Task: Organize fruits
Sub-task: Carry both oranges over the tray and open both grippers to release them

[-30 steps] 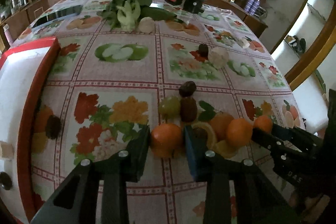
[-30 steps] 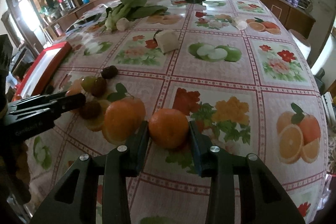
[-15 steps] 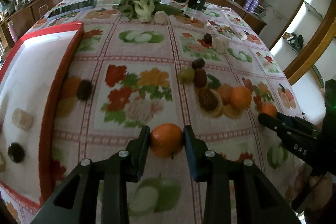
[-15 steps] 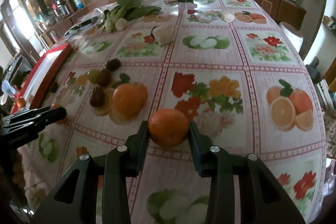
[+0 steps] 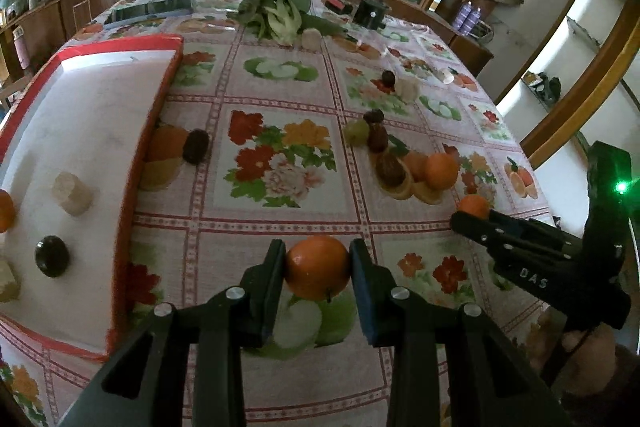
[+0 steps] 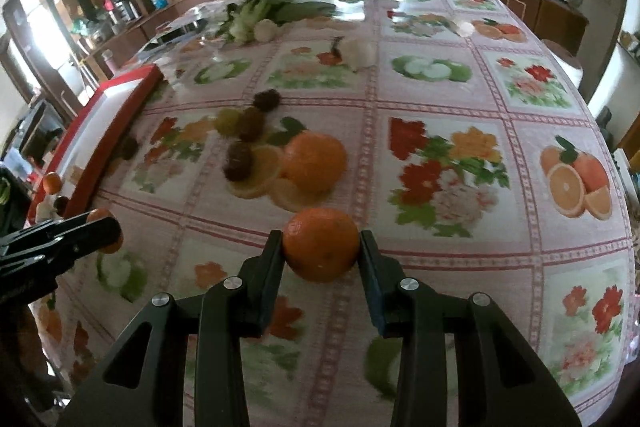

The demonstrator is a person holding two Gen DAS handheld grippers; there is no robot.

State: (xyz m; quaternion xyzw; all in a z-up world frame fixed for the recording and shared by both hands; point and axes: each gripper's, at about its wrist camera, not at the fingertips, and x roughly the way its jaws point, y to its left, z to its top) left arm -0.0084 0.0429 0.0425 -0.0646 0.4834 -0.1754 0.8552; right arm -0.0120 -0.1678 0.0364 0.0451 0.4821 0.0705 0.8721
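Gripping one orange (image 5: 317,268), the left gripper (image 5: 318,277) hung above the floral tablecloth (image 5: 280,163), just right of the red-rimmed tray (image 5: 132,187). The right gripper (image 6: 322,259) was clamped on a second orange (image 6: 321,245), near a loose orange (image 6: 316,161) and dark fruits (image 6: 239,160) farther back.
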